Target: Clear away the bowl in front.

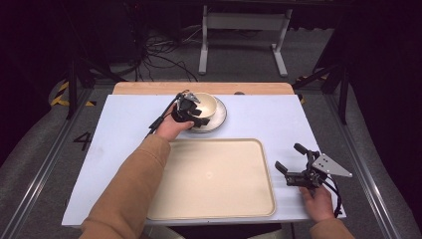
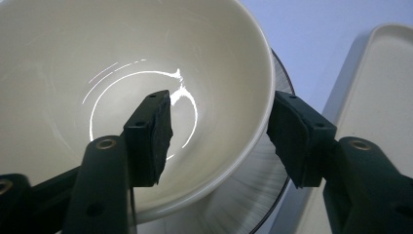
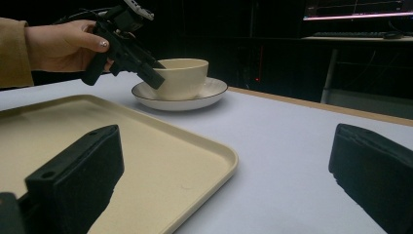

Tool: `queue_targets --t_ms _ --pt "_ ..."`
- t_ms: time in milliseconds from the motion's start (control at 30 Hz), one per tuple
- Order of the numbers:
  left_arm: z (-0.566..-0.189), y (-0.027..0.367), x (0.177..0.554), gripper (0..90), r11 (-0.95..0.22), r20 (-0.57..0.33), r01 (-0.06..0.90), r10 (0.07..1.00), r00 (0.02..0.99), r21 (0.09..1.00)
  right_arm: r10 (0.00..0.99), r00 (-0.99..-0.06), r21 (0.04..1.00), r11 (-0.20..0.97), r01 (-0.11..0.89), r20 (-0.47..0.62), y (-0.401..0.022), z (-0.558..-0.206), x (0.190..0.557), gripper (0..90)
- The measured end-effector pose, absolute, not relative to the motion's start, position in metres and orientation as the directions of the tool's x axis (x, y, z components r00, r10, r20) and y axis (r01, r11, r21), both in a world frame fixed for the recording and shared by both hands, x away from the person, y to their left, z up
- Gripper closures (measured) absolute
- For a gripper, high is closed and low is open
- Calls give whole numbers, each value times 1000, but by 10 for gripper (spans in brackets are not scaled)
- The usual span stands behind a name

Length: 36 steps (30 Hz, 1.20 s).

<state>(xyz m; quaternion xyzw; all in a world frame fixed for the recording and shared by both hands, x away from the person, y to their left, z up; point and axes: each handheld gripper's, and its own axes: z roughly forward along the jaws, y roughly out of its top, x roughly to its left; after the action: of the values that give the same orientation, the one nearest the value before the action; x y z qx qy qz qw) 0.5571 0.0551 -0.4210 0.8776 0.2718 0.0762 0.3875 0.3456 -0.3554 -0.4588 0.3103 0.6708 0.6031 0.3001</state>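
bowl: a cream bowl point(image 1: 205, 106) stands on a saucer plate point(image 1: 219, 119) at the far side of the table point(image 1: 124, 129), straight in front of the left claw point(image 2: 219, 139).
left claw: jaws part open and straddling the bowl's near wall, one jaw inside the hollow, the other outside over the plate; in the left gripper view there is a clear gap between each pad and the wall, so it grips nothing yet.
right claw: the right claw point(image 1: 292, 164) has its jaws wide apart, holds nothing, and hovers over bare table just beside the right edge of the tray point(image 1: 214, 199), well apart from the bowl.
tray: a shallow cream tray, empty, lies between the two claws, nearer the person than the bowl.
how the bowl will handle: it looks like glazed ceramic, so i judge it stiff, fairly heavy for a rim pinch, slick on the glossy inside, and breakable if it slips or knocks the plate.
where to take hold: the wall just below the rim, where the left claw already sits; closing there should pinch a thin, firm edge. a one-sided grip will likely let the bowl tip away from the claw, so a deep bite seems wise.
plate: loose under the bowl; whether it would lift along or stay put cannot be told.
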Motion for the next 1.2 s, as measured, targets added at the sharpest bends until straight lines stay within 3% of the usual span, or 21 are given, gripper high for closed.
queue_targets --t_ms 267,567,633,933,1200 --pt "-422 45 557 489 -636 11 372 514 858 676 778 -628 996 79 52 -29 -355 -459 346 0" --pt "-422 36 558 554 -689 59 333 478 876 644 778 -627 996 76 52 -27 -355 -459 345 0" --pt "-422 36 559 622 -694 64 328 475 878 641 778 -627 995 79 53 -29 -355 -459 345 0" --pt "-420 33 558 734 -729 104 294 446 889 618 779 -626 995 80 55 -28 -355 -459 346 0" --pt "-418 30 556 764 -752 120 286 435 892 594 780 -625 995 79 57 -26 -355 -459 346 0"
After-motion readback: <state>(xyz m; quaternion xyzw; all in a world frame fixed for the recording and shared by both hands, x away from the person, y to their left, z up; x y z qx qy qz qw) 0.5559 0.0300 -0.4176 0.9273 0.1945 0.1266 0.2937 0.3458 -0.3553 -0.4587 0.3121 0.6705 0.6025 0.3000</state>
